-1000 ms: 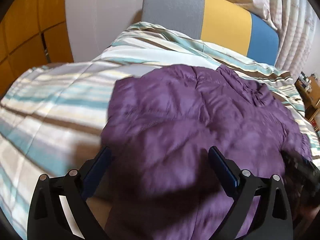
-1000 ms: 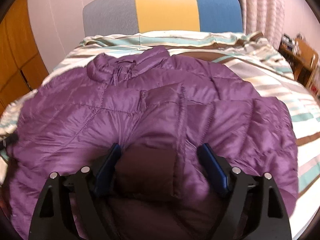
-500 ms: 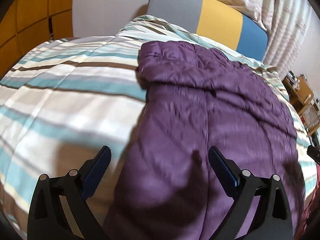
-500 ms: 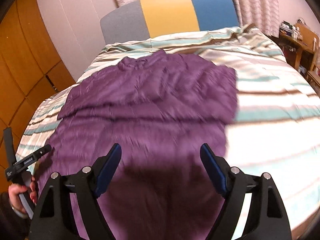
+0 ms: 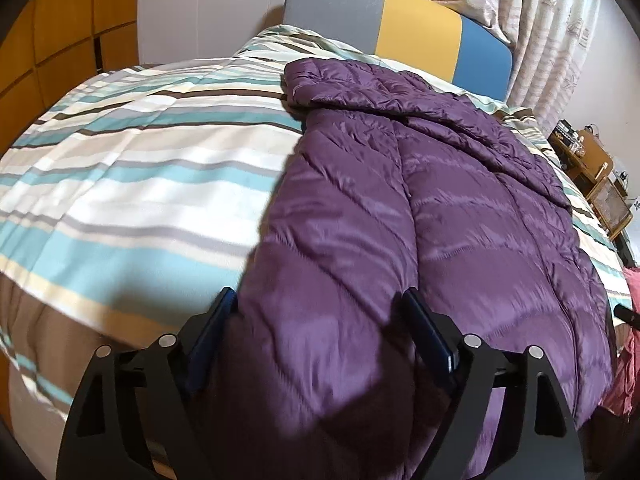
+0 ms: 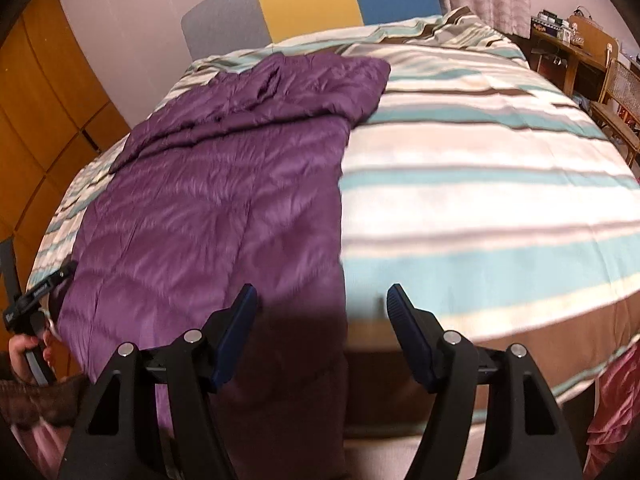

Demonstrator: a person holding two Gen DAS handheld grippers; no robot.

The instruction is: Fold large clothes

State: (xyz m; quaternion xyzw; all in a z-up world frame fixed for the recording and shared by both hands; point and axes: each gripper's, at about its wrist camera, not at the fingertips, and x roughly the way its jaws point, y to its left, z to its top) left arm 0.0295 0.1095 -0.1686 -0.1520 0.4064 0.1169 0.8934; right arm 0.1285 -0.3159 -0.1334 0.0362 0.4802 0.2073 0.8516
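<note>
A purple quilted puffer jacket (image 5: 460,208) lies lengthwise on the striped bed, its far end towards the headboard; it also shows in the right wrist view (image 6: 224,184). My left gripper (image 5: 320,320) is open above the jacket's near left edge, holding nothing. My right gripper (image 6: 322,312) is open above the jacket's near right edge, where purple fabric meets the duvet, holding nothing. The left gripper's body (image 6: 36,296) shows at the far left of the right wrist view.
The bed has a striped teal, white and brown duvet (image 5: 140,168) and a grey, yellow and blue headboard (image 5: 400,32). Orange wardrobe doors (image 6: 44,92) stand to the left. A wooden desk and chair (image 6: 592,68) stand to the right. Pink fabric (image 6: 616,408) hangs at the near right.
Both grippers have pulled back from the jacket towards the foot of the bed. The jacket, spread wide a second ago, now lies as a narrower long shape.
</note>
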